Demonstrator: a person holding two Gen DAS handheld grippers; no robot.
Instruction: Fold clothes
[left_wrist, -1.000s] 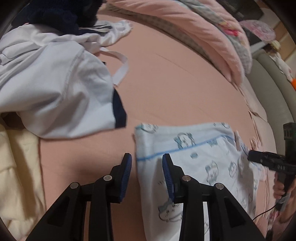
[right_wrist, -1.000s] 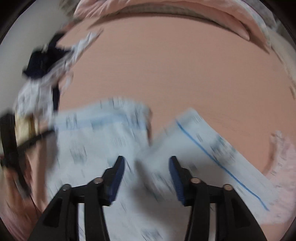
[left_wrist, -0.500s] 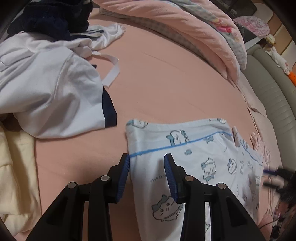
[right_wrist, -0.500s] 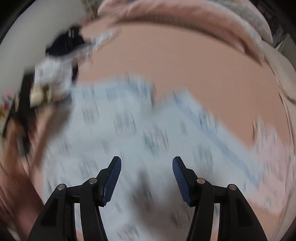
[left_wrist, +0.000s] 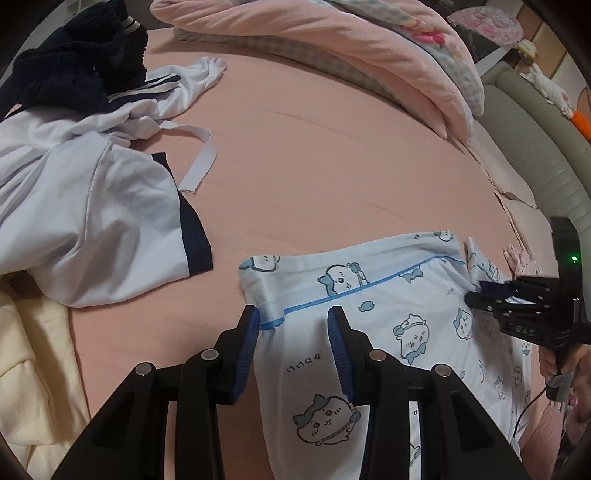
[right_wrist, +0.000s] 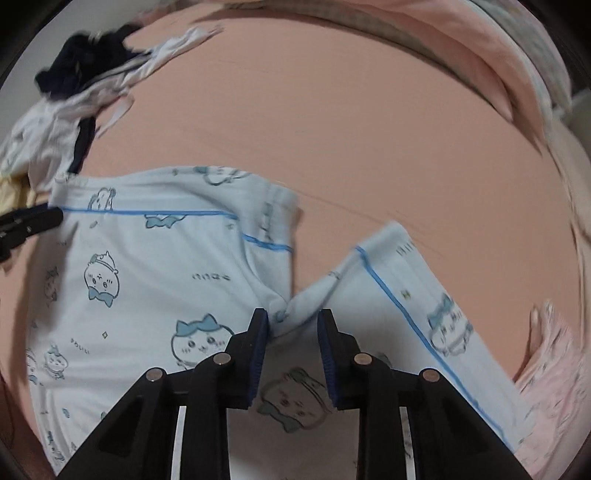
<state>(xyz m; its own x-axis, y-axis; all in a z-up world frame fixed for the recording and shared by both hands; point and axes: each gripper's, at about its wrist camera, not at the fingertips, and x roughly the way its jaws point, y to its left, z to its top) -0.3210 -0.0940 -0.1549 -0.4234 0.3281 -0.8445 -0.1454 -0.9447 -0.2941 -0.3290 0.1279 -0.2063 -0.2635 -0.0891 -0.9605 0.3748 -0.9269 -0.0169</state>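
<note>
**Both grippers working on the light blue printed pyjama trousers on the pink bed**

The pink bedsheet (left_wrist: 332, 155) is stretching away ahead of both grippers, filling most of each view. Beyond it, far ahead of the left gripper, a rolled pink quilt (left_wrist: 332, 48) is lying along the bed's edge. To the front left of the left gripper a white garment with navy trim (left_wrist: 92, 221) is sprawling in a heap, with a dark navy garment (left_wrist: 74, 62) bunched beyond it and a cream cloth (left_wrist: 33, 369) sitting close on the left.

The light blue printed pyjama trousers (left_wrist: 369, 314) are lying flat on the sheet directly beneath both grippers, cartoon animals and a thin blue stripe showing on the cloth. In the right wrist view their two legs are spreading apart ahead of the gripper, one to the front left and one to the front right.

The left gripper (left_wrist: 293, 325) is standing partly open over the left edge of a leg hem, cloth lying between its jaws, though whether the pads are pressing on it I cannot tell. The right gripper (right_wrist: 291, 328) is closing its jaws, with a raised fold of the trousers at the crotch sitting between them; the pads are not visibly pressing on the fabric.
</note>
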